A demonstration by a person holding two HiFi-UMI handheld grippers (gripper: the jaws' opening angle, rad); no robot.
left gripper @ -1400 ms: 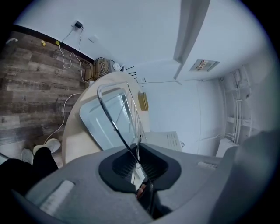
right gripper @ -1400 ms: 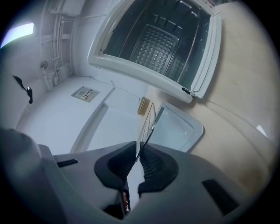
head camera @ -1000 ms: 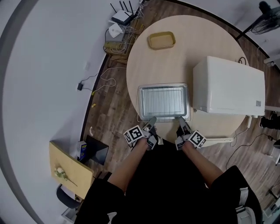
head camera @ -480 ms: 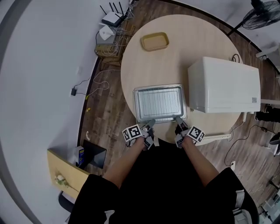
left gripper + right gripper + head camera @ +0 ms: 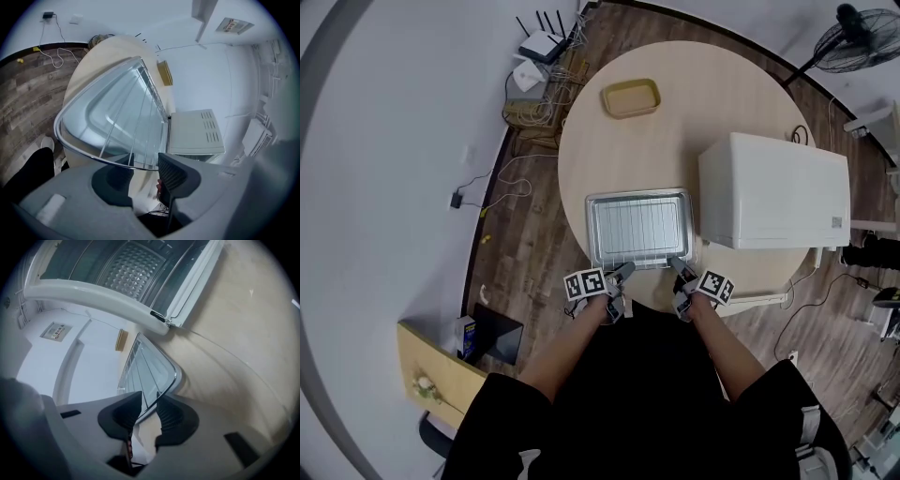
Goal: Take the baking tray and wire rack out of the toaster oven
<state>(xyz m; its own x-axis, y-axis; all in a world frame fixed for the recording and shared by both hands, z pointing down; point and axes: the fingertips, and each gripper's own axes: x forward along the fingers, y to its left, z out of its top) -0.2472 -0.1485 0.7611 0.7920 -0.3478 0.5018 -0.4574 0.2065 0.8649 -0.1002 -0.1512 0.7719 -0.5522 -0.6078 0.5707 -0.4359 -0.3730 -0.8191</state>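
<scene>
Resting on the round table at its 6 o'clock edge, the baking tray carries the wire rack. Both are out of the toaster oven, which stands just beside the tray at its 3 o'clock with its door open. The left gripper sits at the tray's 7 o'clock corner. Its jaws are opening, with the tray's rim and the rack's front wire between them but clear of the pads. The right gripper sits at the 5 o'clock corner. Its jaws are opening too, less widely, with the rim in the gap and not pinched. A yellow dish lies at the table's 12 o'clock, well apart.
</scene>
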